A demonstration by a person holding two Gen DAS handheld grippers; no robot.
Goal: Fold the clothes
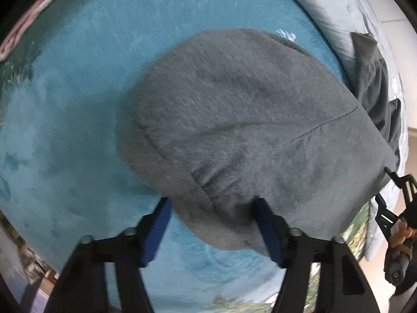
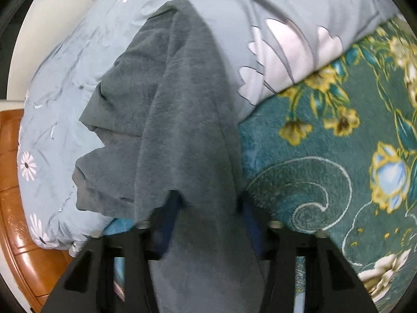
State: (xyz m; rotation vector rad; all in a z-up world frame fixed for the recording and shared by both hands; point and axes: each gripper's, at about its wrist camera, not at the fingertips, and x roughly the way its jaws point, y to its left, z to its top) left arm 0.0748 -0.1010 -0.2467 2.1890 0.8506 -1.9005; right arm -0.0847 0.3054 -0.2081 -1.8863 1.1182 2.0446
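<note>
Tongs, two: left (image 1: 211, 203) spread, right (image 2: 208, 200) pinching one grey garment (image 1: 247, 120).

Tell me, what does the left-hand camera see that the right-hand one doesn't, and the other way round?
Only the left wrist view shows a pink-edged cloth and the other hand on its tool. Only the right wrist view shows the white-flowered quilt up close, yellow flowers on the blanket and a brown wooden bed edge. Both show the grey garment on the teal blanket.

Fuzzy matt grey garment (image 1: 247, 120), plush blanket (image 1: 78, 104)
</note>
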